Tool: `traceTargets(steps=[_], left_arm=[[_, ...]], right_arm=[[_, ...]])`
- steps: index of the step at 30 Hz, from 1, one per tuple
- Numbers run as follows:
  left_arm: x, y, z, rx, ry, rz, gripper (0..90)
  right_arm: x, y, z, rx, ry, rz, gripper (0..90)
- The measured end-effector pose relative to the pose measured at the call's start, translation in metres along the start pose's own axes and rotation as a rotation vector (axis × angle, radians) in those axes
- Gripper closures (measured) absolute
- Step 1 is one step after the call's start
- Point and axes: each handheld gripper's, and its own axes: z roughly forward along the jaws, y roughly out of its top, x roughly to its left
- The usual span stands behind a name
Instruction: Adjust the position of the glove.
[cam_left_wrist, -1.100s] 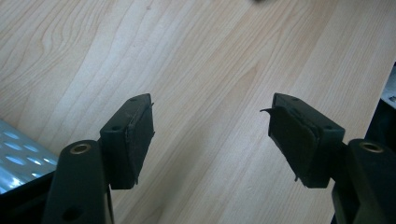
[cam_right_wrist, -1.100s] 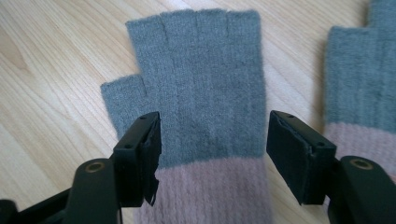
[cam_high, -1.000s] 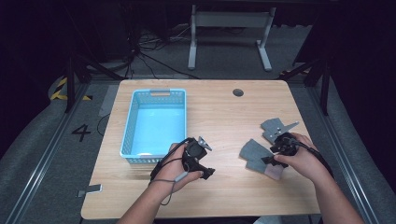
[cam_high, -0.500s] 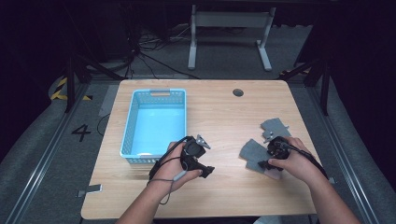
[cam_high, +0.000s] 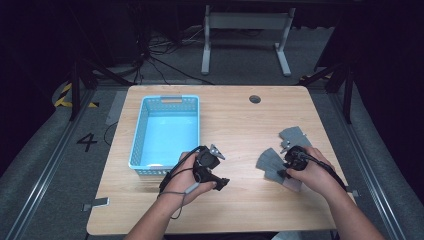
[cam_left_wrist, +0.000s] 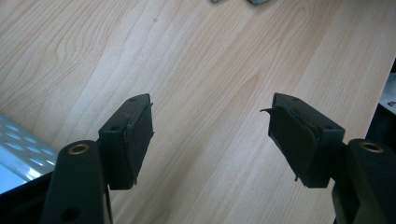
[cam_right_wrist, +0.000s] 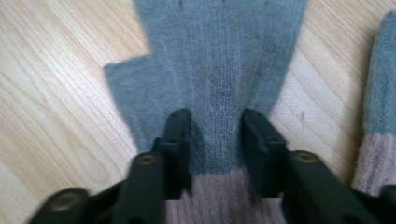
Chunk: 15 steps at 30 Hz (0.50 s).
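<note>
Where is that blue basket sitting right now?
In the high view the blue basket sits on the left half of the wooden table, just beyond the left tongs, well apart from the grey gloves.

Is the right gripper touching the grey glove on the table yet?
Touching. In the right gripper view, the right gripper has both jaws pressed down into the grey glove, with a ridge of knit bunched between them.

The right hand (cam_high: 312, 175) hides part of the grey gloves (cam_high: 270, 161) beneath it.
</note>
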Motion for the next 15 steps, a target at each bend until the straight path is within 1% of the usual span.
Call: traceTargets(steps=[1, 2, 3, 10, 12, 15], left_arm=[[0.000, 0.000, 0.000, 0.000, 0.000, 0.002, 31.5], [0.000, 0.000, 0.000, 0.000, 0.000, 0.002, 31.5], [0.000, 0.000, 0.000, -0.001, -0.001, 0.001, 31.5], [0.001, 0.000, -0.001, -0.004, 0.000, -0.002, 31.4], [0.001, 0.000, -0.001, -0.006, 0.002, -0.002, 31.4], [0.000, 0.000, 0.000, 0.004, 0.002, 0.000, 31.4]], right_arm=[[0.000, 0.000, 0.000, 0.003, 0.003, -0.002, 70.8], [0.000, 0.000, 0.000, 0.003, 0.003, -0.002, 70.8], [0.001, 0.001, 0.000, 0.004, 0.003, -0.002, 74.1], [0.001, 0.002, -0.003, -0.005, 0.018, -0.007, 76.4], [0.004, 0.004, -0.006, -0.030, 0.018, -0.027, 76.5], [0.012, 0.008, -0.009, -0.054, 0.037, -0.057, 76.3]])
